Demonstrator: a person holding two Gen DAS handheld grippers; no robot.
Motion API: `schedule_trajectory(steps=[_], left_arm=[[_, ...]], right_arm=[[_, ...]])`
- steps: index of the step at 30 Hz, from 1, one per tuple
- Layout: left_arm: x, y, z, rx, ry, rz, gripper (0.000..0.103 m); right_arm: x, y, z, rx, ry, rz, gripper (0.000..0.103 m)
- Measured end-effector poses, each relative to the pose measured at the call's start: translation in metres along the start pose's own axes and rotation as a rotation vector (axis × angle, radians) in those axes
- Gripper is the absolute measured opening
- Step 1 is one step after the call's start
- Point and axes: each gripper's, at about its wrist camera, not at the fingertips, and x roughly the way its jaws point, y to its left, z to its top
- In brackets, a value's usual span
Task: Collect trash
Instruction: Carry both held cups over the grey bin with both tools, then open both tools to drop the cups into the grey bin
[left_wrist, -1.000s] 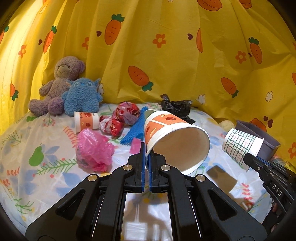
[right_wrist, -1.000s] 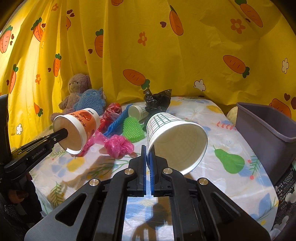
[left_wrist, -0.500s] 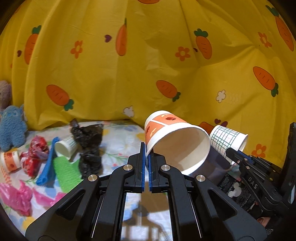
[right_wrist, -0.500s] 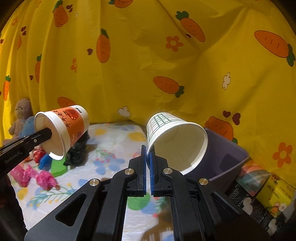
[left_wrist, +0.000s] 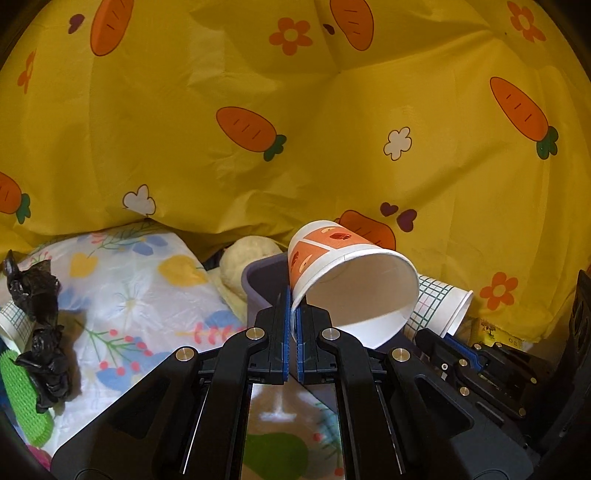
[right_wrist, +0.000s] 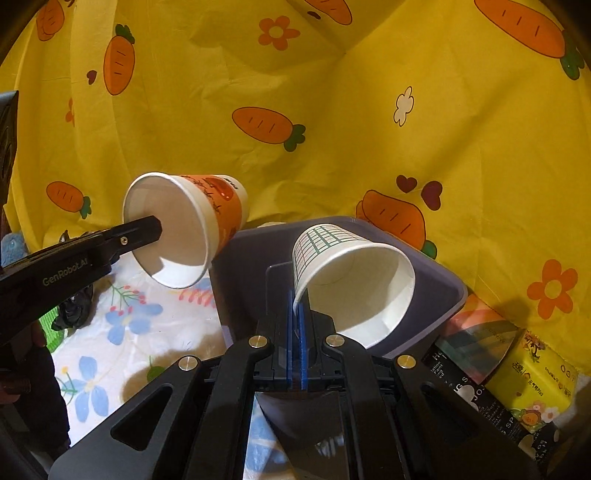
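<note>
The left claw (left_wrist: 291, 314) is pinched on the rim of an orange-printed paper cup (left_wrist: 332, 266), which lies tilted with its mouth toward the camera, just over the near corner of a purple bin (left_wrist: 258, 284). In the right wrist view the same cup (right_wrist: 192, 225) hangs left of the bin's rim (right_wrist: 236, 266), above the floral sheet. The right claw (right_wrist: 295, 314) is pressed onto the rim of a green-grid paper cup (right_wrist: 340, 258), held tilted over the bin's open interior. Going left to right across the surface: a green mesh scrubber (left_wrist: 18, 398) and a crumpled black plastic bag (left_wrist: 40, 332) lie at the far left on the white sheet printed with flowers and fruit (left_wrist: 147, 295); a pale round plush thing (left_wrist: 247, 258) sits just behind the bin; a yellow tissue pack (right_wrist: 532, 384) and a dark printed box (right_wrist: 476, 398) rest to the bin's right. A yellow curtain with carrots and flowers (left_wrist: 295, 129) closes off the whole background.
</note>
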Motion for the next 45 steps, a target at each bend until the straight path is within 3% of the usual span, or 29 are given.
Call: schedule_trajectory(steps=[13, 22, 23, 25, 26, 27, 28, 29, 31, 33, 38, 45], left_arm=[[0.034, -0.01, 0.0, 0.031, 0.049, -0.043, 0.002], [0.044, -0.004, -0.003, -0.006, 0.089, -0.087, 0.003], [0.044, -0.004, -0.003, -0.007, 0.09, -0.1, 0.007], [0.042, -0.002, -0.003, -0.012, 0.086, -0.1, 0.029], [0.04, -0.001, -0.003, -0.013, 0.074, -0.09, 0.035], [0.037, 0.0, -0.003, -0.016, 0.061, -0.074, 0.048], [0.033, 0.003, -0.002, -0.026, 0.045, -0.057, 0.062], [0.028, 0.007, -0.002, -0.037, 0.029, -0.045, 0.068], [0.017, 0.014, -0.001, -0.052, -0.003, -0.009, 0.085], [0.004, 0.02, -0.001, -0.05, -0.028, 0.036, 0.089], [-0.033, 0.039, -0.01, -0.043, -0.077, 0.18, 0.097], [-0.087, 0.058, -0.033, -0.044, -0.118, 0.316, 0.097]], right_arm=[[0.019, -0.008, -0.003, 0.021, 0.054, 0.002, 0.004], [0.022, -0.009, -0.002, 0.033, 0.055, 0.014, 0.004], [0.022, -0.009, -0.002, 0.034, 0.057, 0.013, 0.005], [0.021, -0.009, -0.003, 0.035, 0.056, 0.01, 0.009], [0.02, -0.01, -0.004, 0.037, 0.051, 0.006, 0.019], [0.019, -0.01, -0.005, 0.039, 0.044, 0.001, 0.032], [0.017, -0.011, -0.005, 0.043, 0.035, -0.002, 0.037], [0.015, -0.012, -0.005, 0.045, 0.026, -0.006, 0.045], [0.011, -0.013, -0.005, 0.052, 0.013, -0.017, 0.05], [0.006, -0.015, -0.005, 0.059, -0.005, -0.027, 0.055], [-0.017, -0.012, -0.009, 0.075, -0.095, -0.067, 0.085], [-0.04, 0.002, -0.018, 0.084, -0.148, -0.039, 0.09]])
